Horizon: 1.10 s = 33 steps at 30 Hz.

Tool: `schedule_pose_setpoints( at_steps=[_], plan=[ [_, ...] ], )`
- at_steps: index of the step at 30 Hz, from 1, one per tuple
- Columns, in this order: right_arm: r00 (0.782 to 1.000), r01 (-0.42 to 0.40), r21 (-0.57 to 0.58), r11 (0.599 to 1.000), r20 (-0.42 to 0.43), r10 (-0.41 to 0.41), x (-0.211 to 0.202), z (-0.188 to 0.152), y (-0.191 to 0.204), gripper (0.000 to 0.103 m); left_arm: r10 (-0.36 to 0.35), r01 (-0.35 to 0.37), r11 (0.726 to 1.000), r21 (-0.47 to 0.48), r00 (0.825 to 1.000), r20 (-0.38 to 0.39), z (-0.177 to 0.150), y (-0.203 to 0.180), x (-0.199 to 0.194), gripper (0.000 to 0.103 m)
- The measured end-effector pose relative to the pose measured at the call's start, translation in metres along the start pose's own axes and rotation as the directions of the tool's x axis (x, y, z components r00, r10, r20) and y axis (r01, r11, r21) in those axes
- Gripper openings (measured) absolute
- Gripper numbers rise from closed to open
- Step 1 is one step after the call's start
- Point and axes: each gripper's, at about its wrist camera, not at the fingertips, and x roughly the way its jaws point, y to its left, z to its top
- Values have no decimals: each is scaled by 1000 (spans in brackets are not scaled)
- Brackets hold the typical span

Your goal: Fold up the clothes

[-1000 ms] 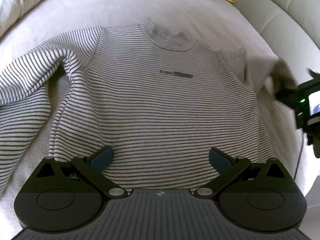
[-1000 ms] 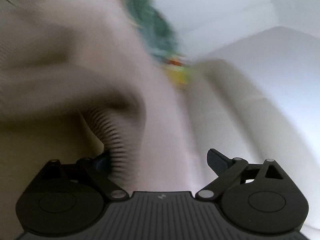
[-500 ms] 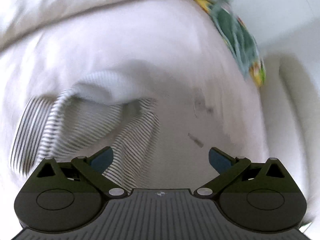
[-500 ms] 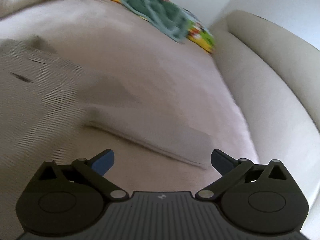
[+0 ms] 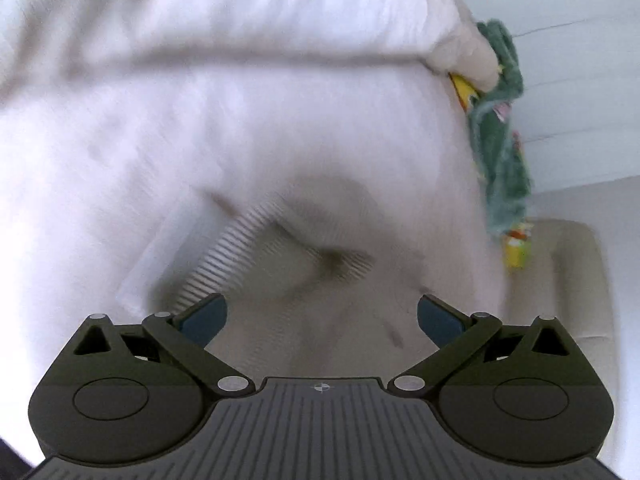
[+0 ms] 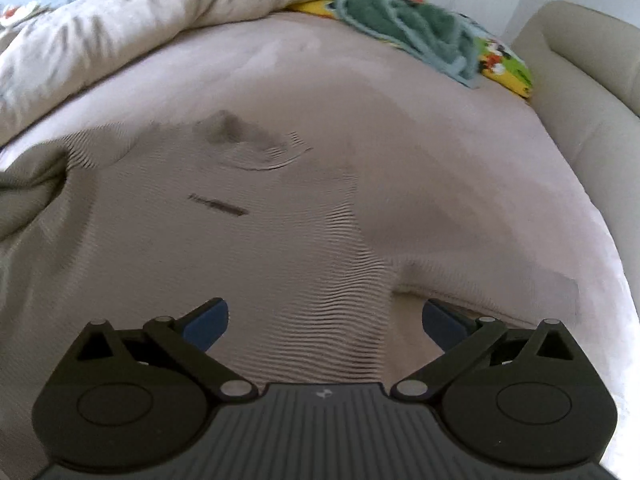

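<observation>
left tongs (image 5: 322,316): fingers spread wide apart, nothing between them; blue pads (image 5: 204,317) visible on both tips.
right tongs (image 6: 326,320): also spread wide, gripping nothing; they hover just over the lower right part of the garment.
striped sweater (image 6: 248,240): lies flat, front side up, on the bed (image 6: 460,168); neckline points away from the right camera, a small dark label mark sits on the chest.
sweater, right sleeve side: sleeve (image 6: 480,284) stretches out to the right, just beyond the right fingertip.
sweater, left view: heavily blurred; only a striped fold (image 5: 248,248) is clear, just ahead of the left fingertip.
duvet (image 6: 152,24): bunched along the far edge of the bed.
green blanket (image 6: 404,28): heaped at the far right corner, on a yellow patterned cloth (image 6: 506,68).
headboard (image 6: 588,92): padded, beige, along the right edge.
</observation>
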Motion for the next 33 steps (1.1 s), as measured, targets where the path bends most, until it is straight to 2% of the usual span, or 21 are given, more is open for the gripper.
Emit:
schedule_pose_setpoints(
  at_steps=[1,3,5,6,7,8,12,14,16,17,18,19,21,22,23,25,26,29,30,33],
  plan=[
    [1000,0,-11,1000,-6,0,0,-3,3,103,57,-60,996,67,998,37,2,-1,-7,103],
    [1000,-3,-22,1000,-20,3,-4,-12,7,103,154,-172,968,183,982,112,6,-2,-19,103],
    [999,5,-25,1000,-36,-6,-2,-15,9,103,154,-170,965,200,984,93,8,3,-12,101],
    [999,9,-27,1000,-42,-11,-1,-16,10,103,154,-168,963,209,985,84,9,5,-9,90],
    [999,13,-30,999,-47,-15,0,-17,12,103,154,-167,962,218,985,74,10,7,-5,74],
    [999,15,-35,999,-49,-17,3,-17,14,103,155,-165,960,227,986,65,11,10,-2,46],
    [998,11,-56,998,-57,-15,3,-23,20,103,157,-158,952,261,987,26,15,19,11,54],
    [998,7,-65,998,-60,-11,3,-25,24,103,154,-151,950,275,988,8,17,23,17,53],
    [998,5,-74,997,-63,-10,5,-27,28,103,115,-111,961,253,993,2,16,25,15,51],
    [998,4,-75,997,-66,-9,6,-28,30,103,95,-92,966,241,995,-1,15,26,15,45],
    [998,3,-75,997,-69,-8,6,-29,31,103,75,-72,971,230,997,-4,14,27,14,44],
    [997,2,-76,997,-73,-8,7,-30,33,103,50,-48,977,209,999,-5,13,29,12,45],
    [997,4,-76,997,-76,-10,6,-31,34,103,-24,22,997,79,1000,18,10,51,0,52],
    [997,4,-75,997,-77,-10,6,-31,34,103,-35,35,999,15,999,40,10,59,-4,52],
    [997,5,-75,997,-77,-10,6,-32,34,103,-17,17,1000,-1,998,54,11,63,-6,51],
    [997,6,-76,997,-80,-12,6,-34,34,103,74,-77,994,72,997,36,10,56,-1,41],
    [997,7,-76,997,-82,-14,6,-35,34,103,102,-105,984,141,994,28,6,47,2,39],
    [996,13,-70,997,-85,-18,7,-37,34,103,184,-179,923,342,983,18,-5,18,12,39],
    [996,14,-68,998,-83,-20,6,-38,34,103,186,-178,907,382,982,16,-9,10,14,37],
    [997,20,-65,998,-79,-25,3,-41,35,103,173,-154,887,436,985,-5,-17,-4,18,33]
  ],
)
